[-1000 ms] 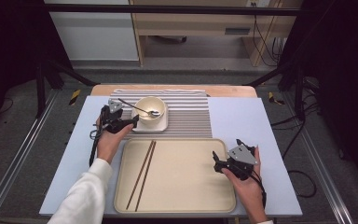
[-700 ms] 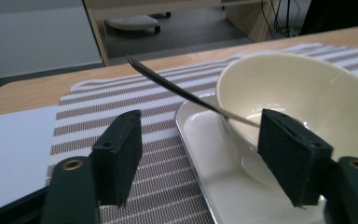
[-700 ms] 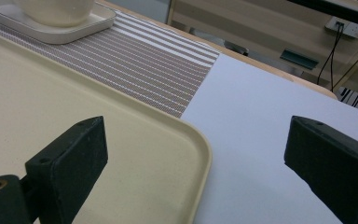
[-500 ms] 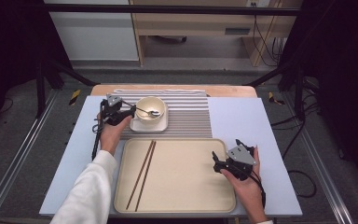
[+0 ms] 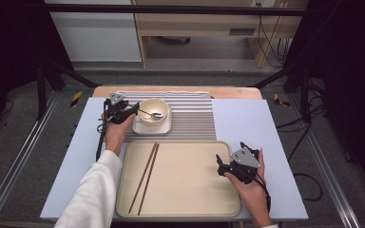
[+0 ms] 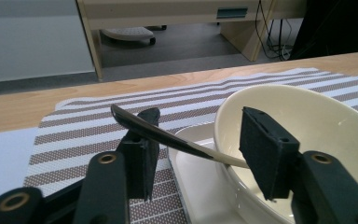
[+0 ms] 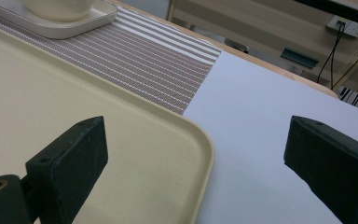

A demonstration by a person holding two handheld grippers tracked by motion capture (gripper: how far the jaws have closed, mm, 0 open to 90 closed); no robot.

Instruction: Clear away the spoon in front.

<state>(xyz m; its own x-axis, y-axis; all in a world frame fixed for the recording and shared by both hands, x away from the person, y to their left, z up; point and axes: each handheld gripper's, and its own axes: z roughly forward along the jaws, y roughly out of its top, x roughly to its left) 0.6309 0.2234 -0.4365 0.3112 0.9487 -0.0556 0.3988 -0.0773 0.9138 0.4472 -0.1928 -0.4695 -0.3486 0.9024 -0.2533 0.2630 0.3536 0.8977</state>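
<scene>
**Two tools, a bowl and a tray**

The left tool point(image 5: 132, 110) sits by the cream bowl point(image 5: 153, 110) at the far side of the counter point(image 5: 259, 123). Its two black jaws are apart, with the spoon point(image 6: 168, 137) handle between them — the dark, shiny handle rests against the left jaw, and the right jaw stands clear of it, close to the bowl's rim. The spoon's round end lies inside the bowl. The bowl is smooth and round, and it stands on a small white dish point(image 5: 166, 127) with rounded corners. Under the dish is a woven mat point(image 5: 192, 118) with brown and white stripes.

The right tool point(image 5: 222, 166) is over the near right corner of the big cream tray point(image 5: 185, 209), jaws wide apart and holding nothing. The tray is flat and plain, with a low, curved rim. Two thin brown chopsticks point(image 5: 145, 176) lie side by side on its left part. No writing can be read.
</scene>
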